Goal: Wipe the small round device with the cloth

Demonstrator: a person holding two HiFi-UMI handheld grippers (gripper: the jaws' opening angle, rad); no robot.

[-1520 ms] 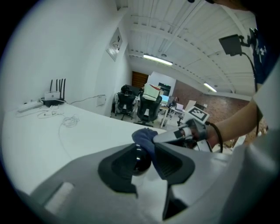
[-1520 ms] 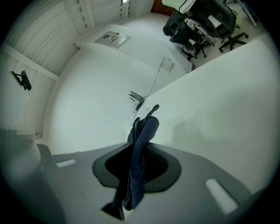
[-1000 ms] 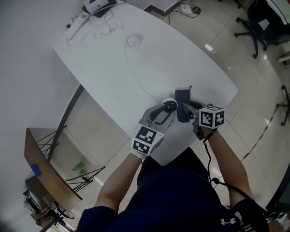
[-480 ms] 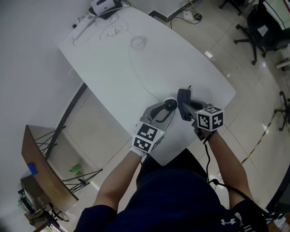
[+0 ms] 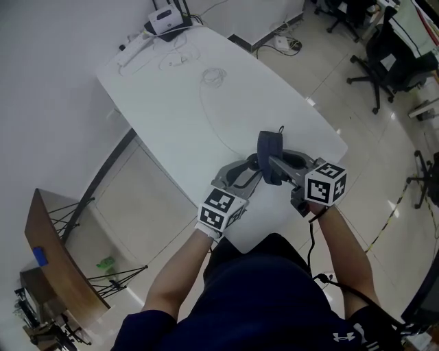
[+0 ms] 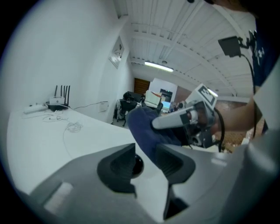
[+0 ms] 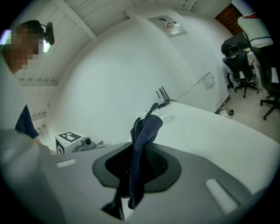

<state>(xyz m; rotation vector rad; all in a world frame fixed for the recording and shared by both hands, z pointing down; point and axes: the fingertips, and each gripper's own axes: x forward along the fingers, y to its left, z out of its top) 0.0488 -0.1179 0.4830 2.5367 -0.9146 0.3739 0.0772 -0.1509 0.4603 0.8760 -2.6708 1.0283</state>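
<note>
A person is standing at the near end of a white counter (image 5: 171,116) and is holding tongs in each hand. The right tongs (image 5: 274,164) are pinching a dark blue cloth (image 5: 269,152), and the cloth is sticking up out of the pads in a folded bunch. The left tongs (image 5: 251,168) are pointing at the cloth from the other side, so the two tips are nearly meeting over the near end of the counter. The small round device (image 6: 137,165) is sitting between the pads of the left tongs, which are standing apart. Its dark round part is lying against the pad on the left side of the left gripper view. A pale gap is showing next to the other pad, so it is hard to tell if both pads are squeezing it. The cloth is hanging just past the device, very near it. At the far end of the counter a white router (image 5: 164,20) with black antennas is sitting beside loose white cables (image 5: 212,74). Black office chairs (image 5: 384,55) are standing on the shiny floor (image 5: 329,75).
</note>
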